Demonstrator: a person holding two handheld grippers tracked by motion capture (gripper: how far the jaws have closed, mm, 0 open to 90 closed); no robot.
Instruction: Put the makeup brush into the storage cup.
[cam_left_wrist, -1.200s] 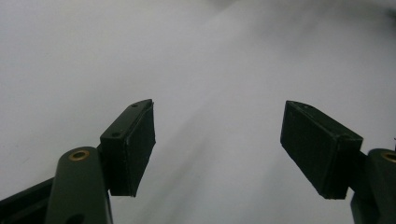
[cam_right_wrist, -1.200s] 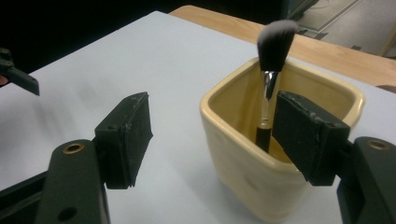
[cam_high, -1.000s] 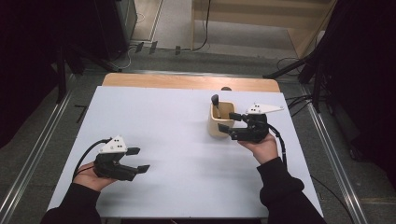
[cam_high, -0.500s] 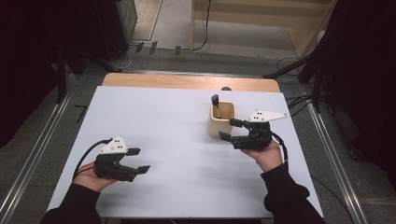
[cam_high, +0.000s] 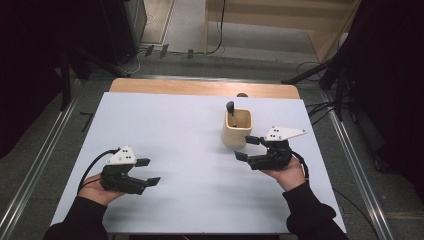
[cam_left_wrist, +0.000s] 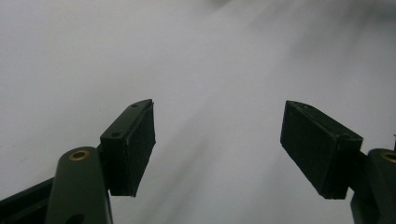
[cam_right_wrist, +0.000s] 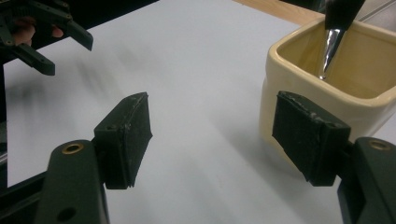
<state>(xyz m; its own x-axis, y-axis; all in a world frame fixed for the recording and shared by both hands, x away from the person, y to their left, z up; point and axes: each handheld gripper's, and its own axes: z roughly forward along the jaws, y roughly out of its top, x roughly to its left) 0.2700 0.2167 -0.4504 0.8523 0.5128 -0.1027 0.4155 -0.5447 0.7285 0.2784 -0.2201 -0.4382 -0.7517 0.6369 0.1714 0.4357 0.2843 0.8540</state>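
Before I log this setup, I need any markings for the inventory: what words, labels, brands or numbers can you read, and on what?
None can be read.
Cream cup: plain walls, no print in the high view or the right gripper view.
Black-handled utensil: no marking visible.
Left gripper and right gripper: their grey plates show only dark dots, no text.
White table: unmarked.

A cup (cam_high: 237, 129) stood right of centre on the counter (cam_high: 175, 130), a utensil (cam_high: 231, 111) in it, right gripper (cam_high: 243, 148) just below.
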